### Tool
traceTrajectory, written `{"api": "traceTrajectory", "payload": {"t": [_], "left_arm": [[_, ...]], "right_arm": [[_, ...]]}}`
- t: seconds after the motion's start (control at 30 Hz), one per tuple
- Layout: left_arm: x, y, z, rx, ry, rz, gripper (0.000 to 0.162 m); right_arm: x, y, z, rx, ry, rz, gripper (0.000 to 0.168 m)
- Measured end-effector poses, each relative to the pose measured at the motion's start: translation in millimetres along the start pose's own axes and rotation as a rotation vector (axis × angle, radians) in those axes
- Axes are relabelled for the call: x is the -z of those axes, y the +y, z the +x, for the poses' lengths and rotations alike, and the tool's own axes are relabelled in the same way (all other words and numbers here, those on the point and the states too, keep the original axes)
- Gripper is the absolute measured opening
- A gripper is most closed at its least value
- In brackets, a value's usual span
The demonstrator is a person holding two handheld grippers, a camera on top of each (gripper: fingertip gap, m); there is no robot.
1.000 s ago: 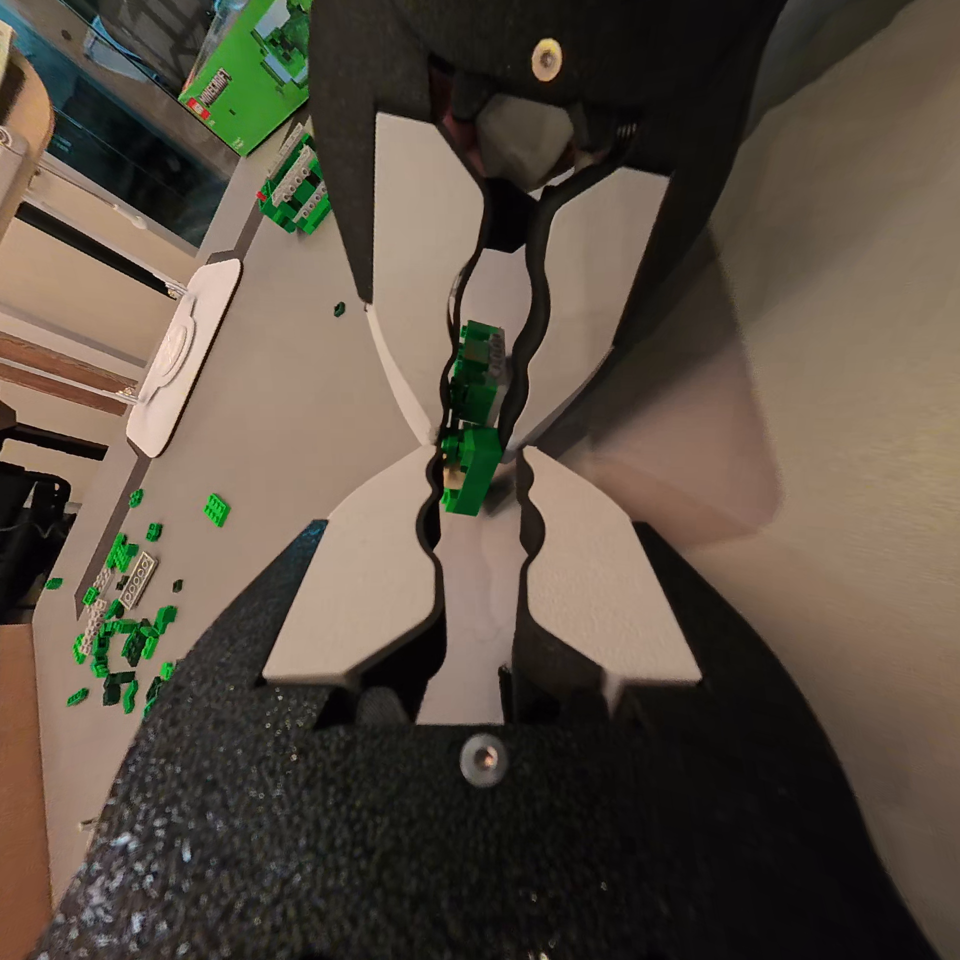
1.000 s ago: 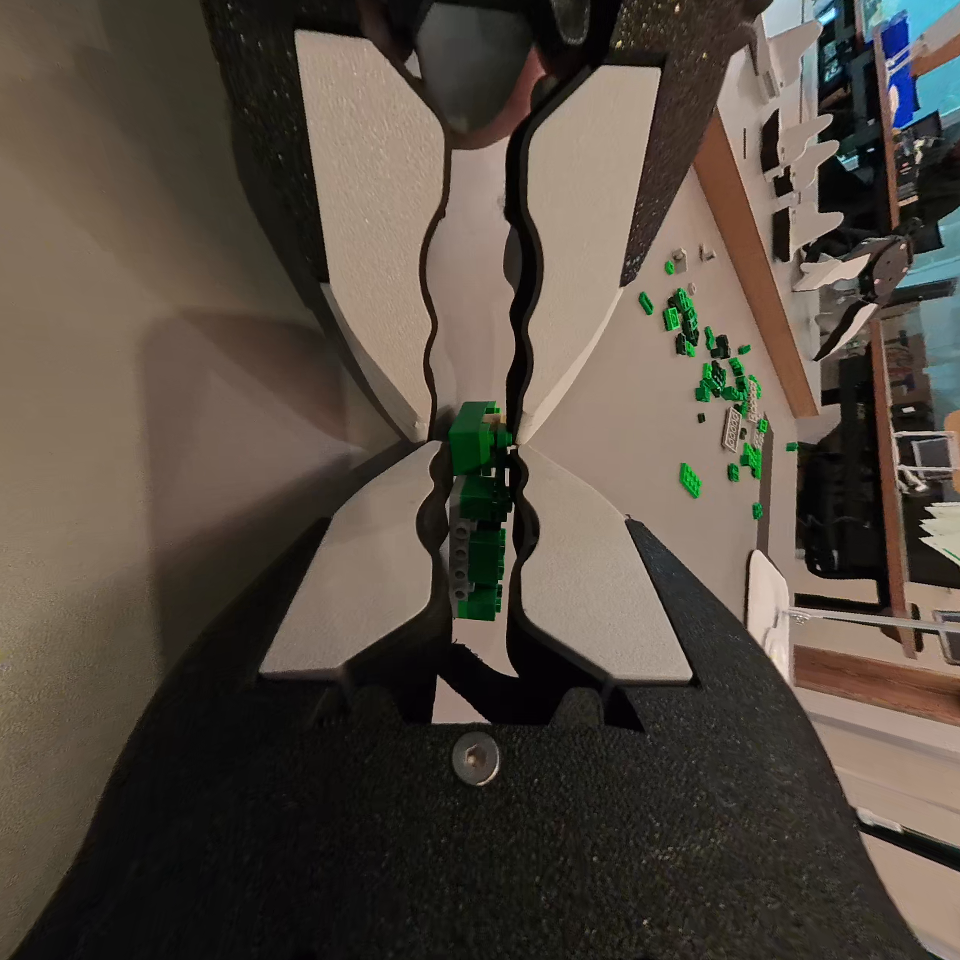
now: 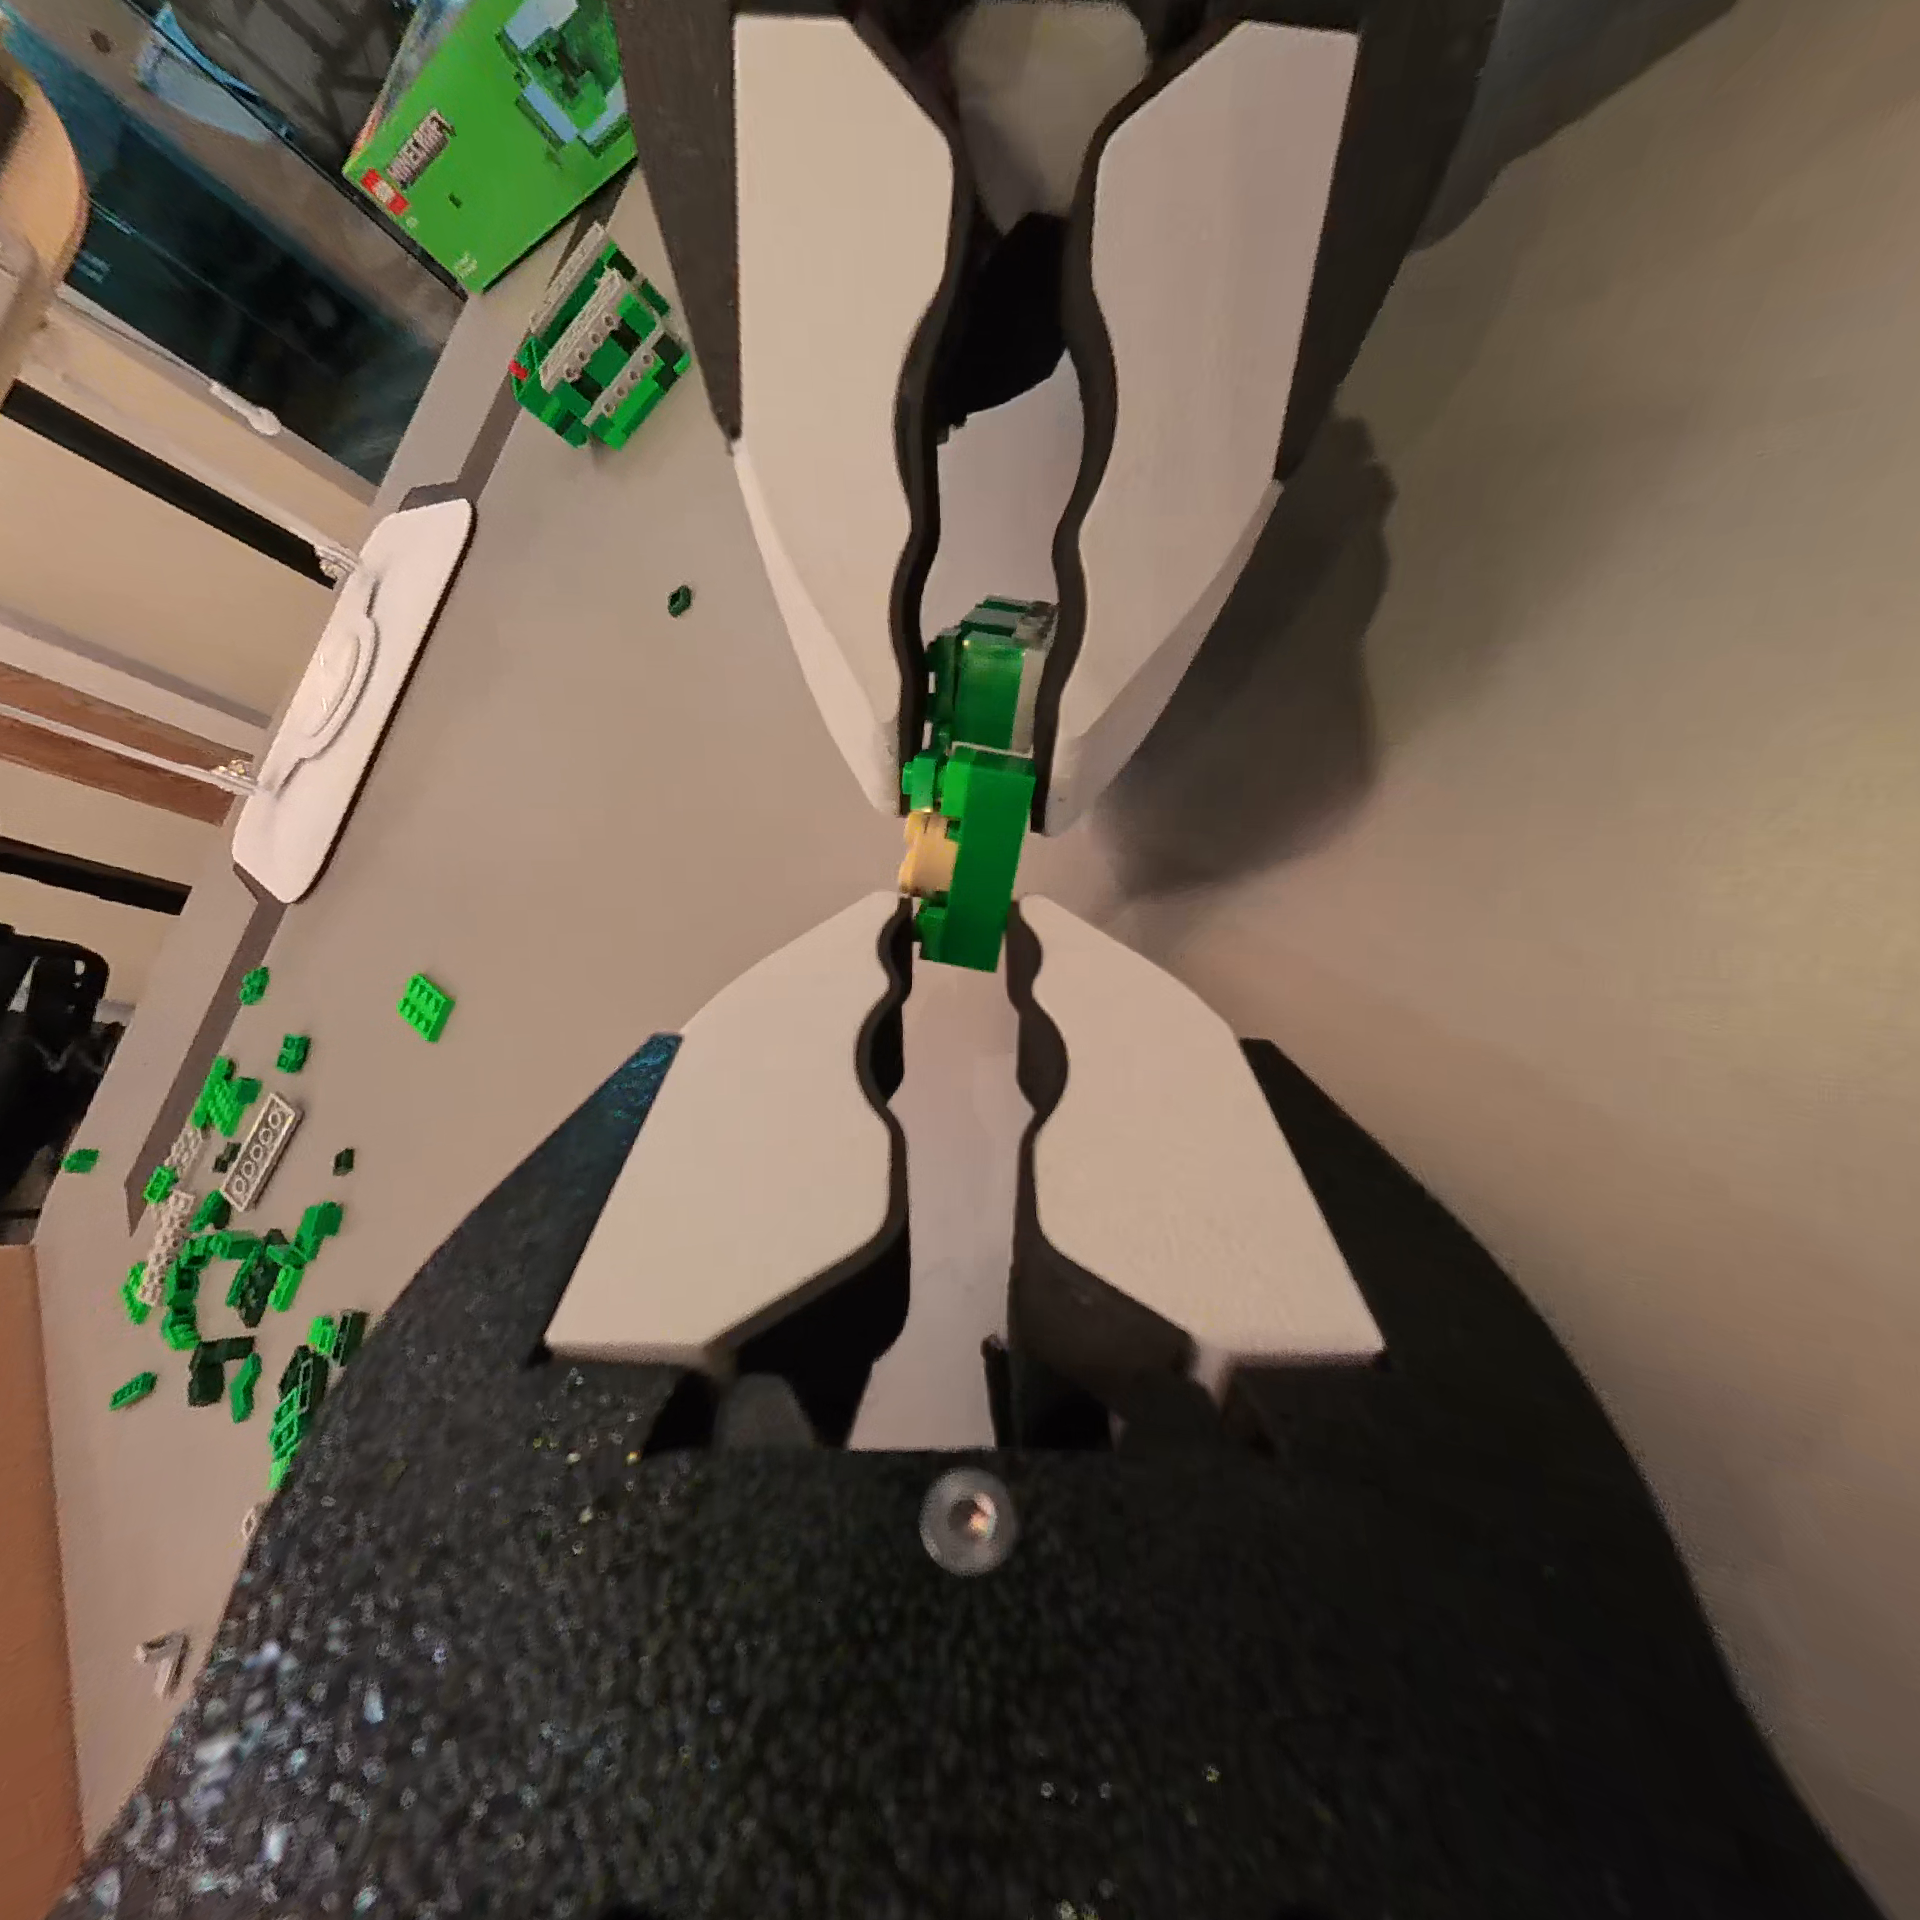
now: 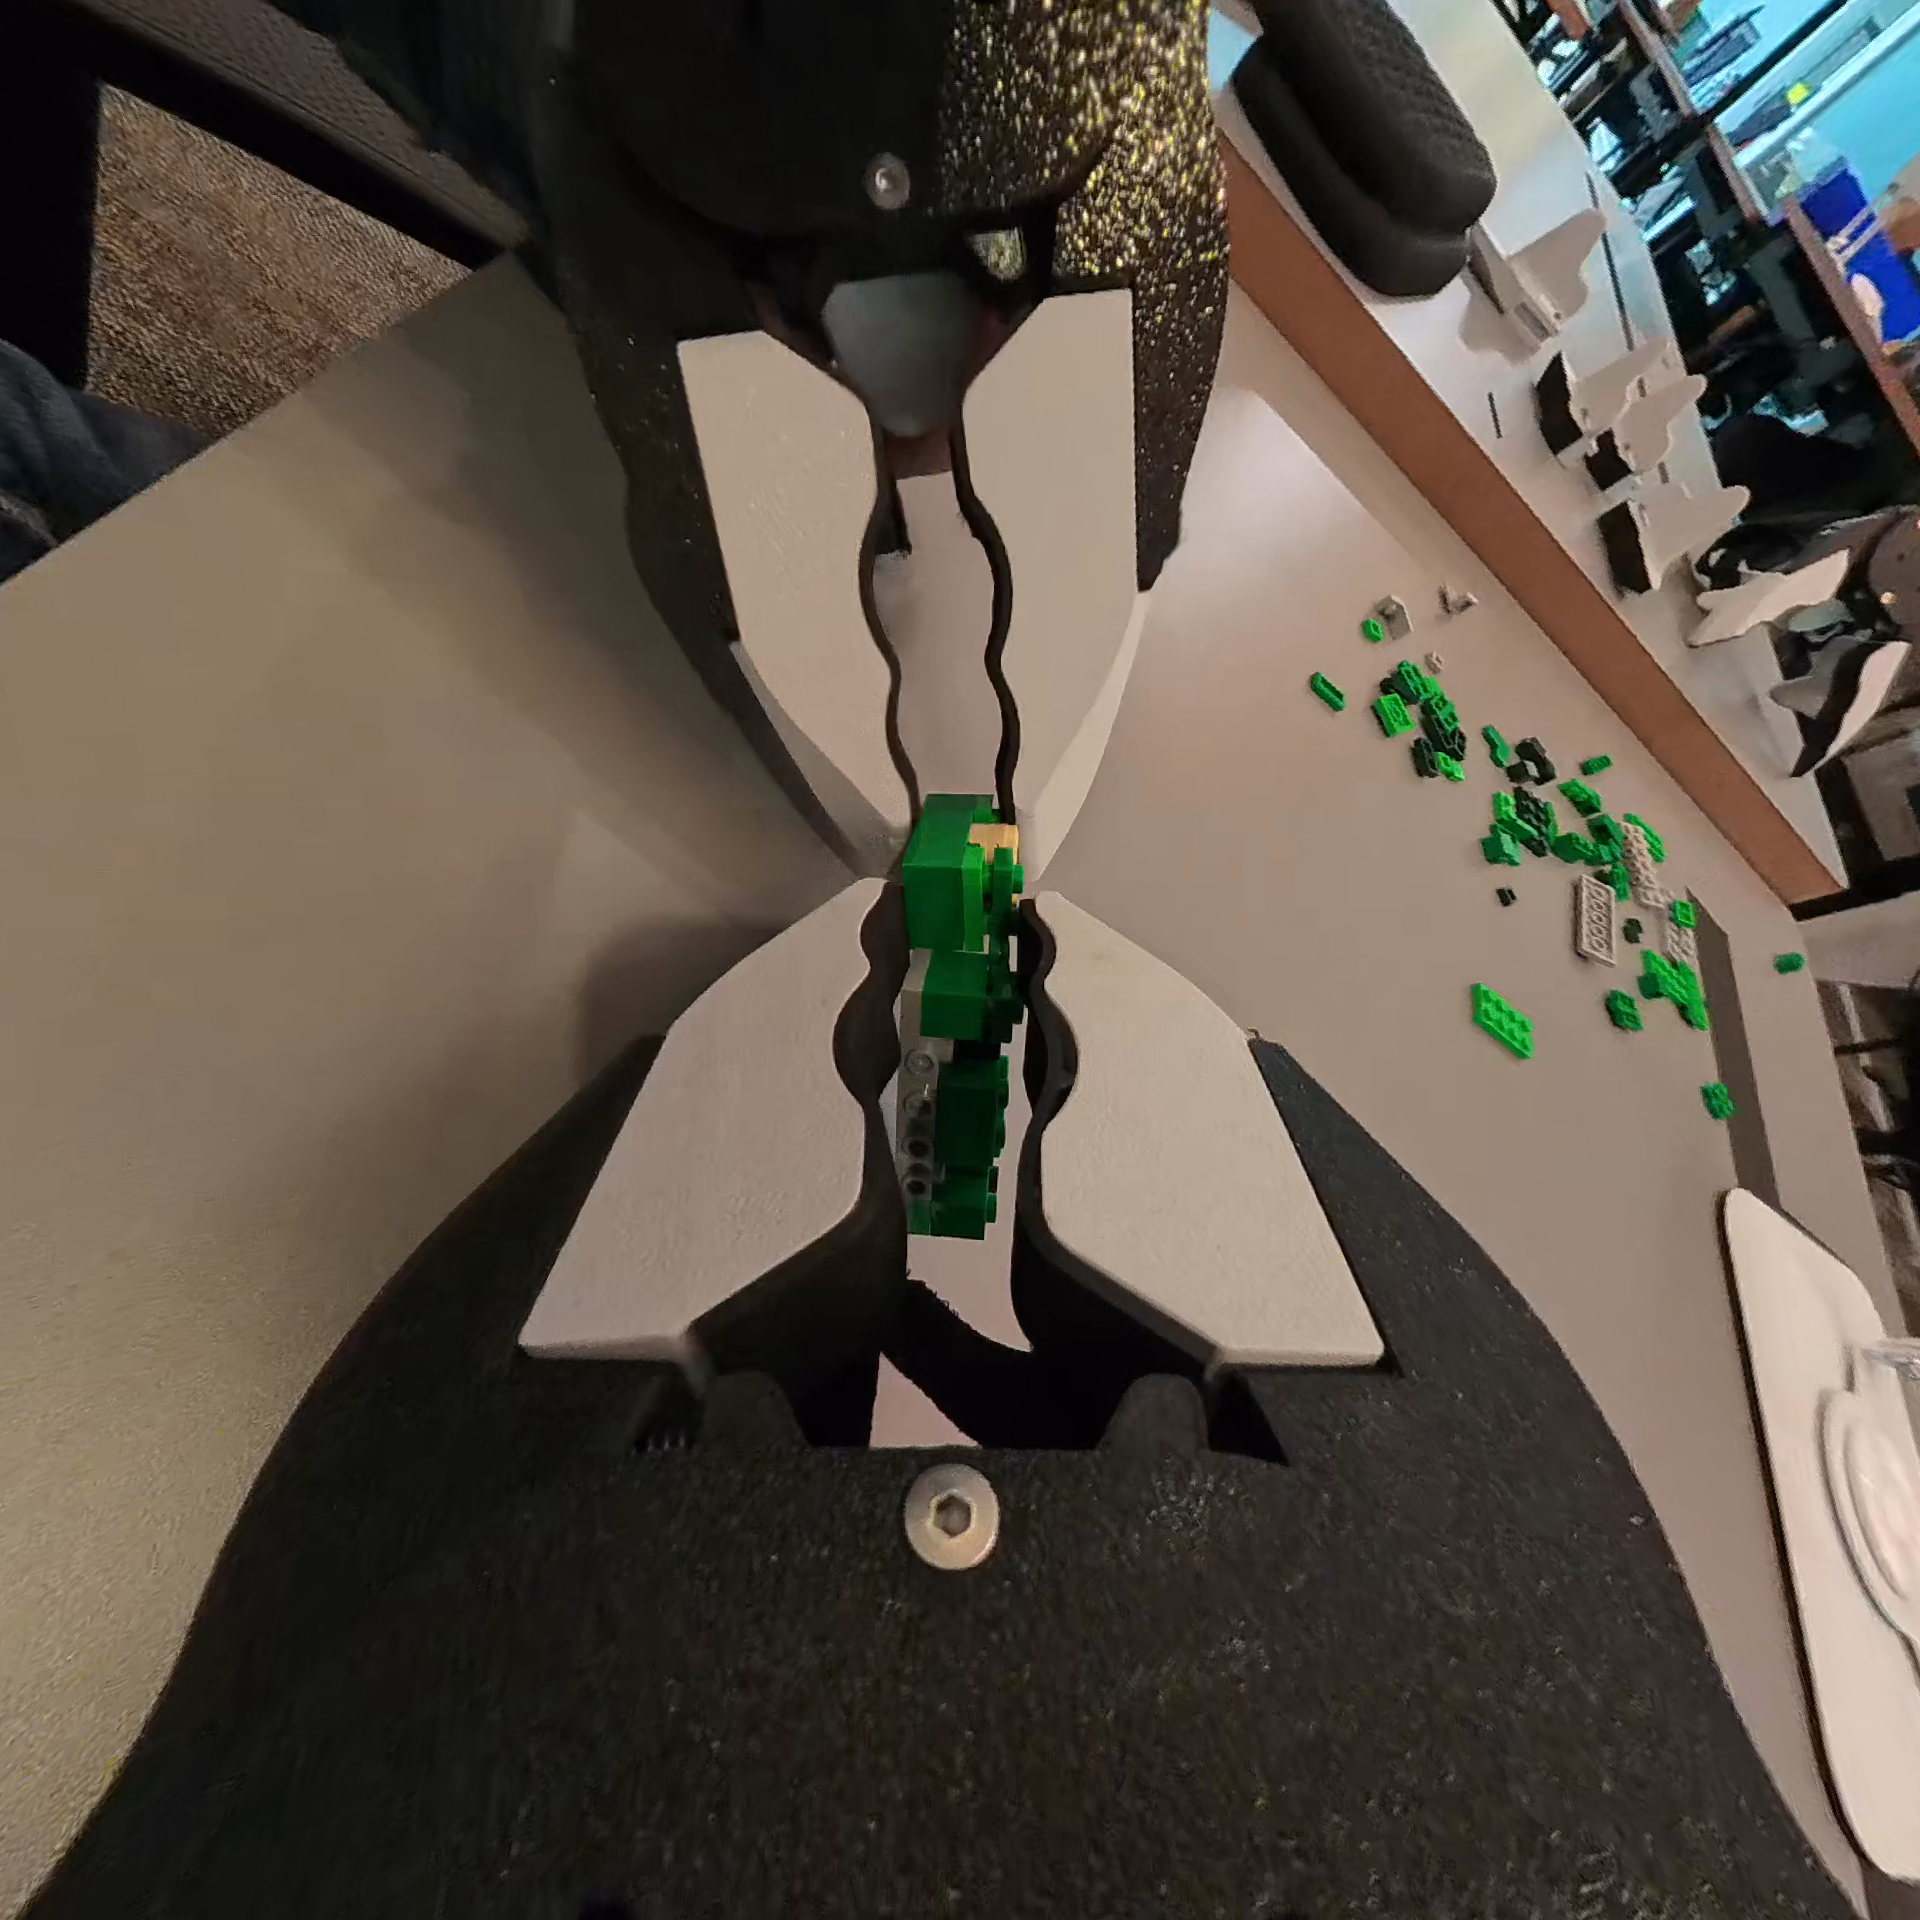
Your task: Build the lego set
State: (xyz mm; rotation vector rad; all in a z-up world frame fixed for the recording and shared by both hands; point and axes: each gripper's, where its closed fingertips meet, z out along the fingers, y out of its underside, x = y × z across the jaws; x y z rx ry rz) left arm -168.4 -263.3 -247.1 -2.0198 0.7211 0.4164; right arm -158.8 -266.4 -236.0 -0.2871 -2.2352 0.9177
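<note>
Two grippers meet tip to tip above the grey table, and one small green assembly lies between them.

From the left wrist view, the left gripper (image 3: 961,914) has its fingers close together but not pressed flat; the near end of the green assembly (image 3: 971,831) reaches just between their tips. Whether these tips truly pinch it cannot be told, since a thin gap shows on the right side. A tan stud piece (image 3: 927,857) sticks out on the left flank of the assembly. The long axis of the assembly runs away from this camera, straight into the opposite gripper, whose fingers clench on the far half. A part-built green and grey model (image 3: 603,358) stands far to the left beside a green box (image 3: 488,135), and loose bricks (image 3: 229,1278) lie scattered near left.

From the right wrist view, the right gripper (image 4: 956,914) grasps the same assembly (image 4: 956,1008) deep between its fingers, so most of the length sits inside this gripper. A grey beam with holes (image 4: 914,1112) forms its left side. Only the far green end, with the tan piece, goes out toward the other gripper. The loose pile (image 4: 1558,831) is to the right on the table (image 4: 312,831).

The right gripper seems to carry the piece, and the coming push or pull probably must follow this shared axis.
</note>
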Motion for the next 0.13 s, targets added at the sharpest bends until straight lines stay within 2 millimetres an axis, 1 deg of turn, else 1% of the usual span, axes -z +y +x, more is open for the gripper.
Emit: {"api": "traceTrajectory", "payload": {"t": [0.03, 0.13], "left_arm": [[0.1, -0.5, 1.1, -0.003, 0.006, 0.005, 0.016], [-0.5, -0.1, 6.9, 0.015, 0.05, 0.011, 0.015]], "right_arm": [[0.6, -0.2, -1.2, 0.004, -0.005, 0.007, 0.02], [1.0, -0.2, -5.7, 0.017, -0.022, 0.02, 0.02]]}}
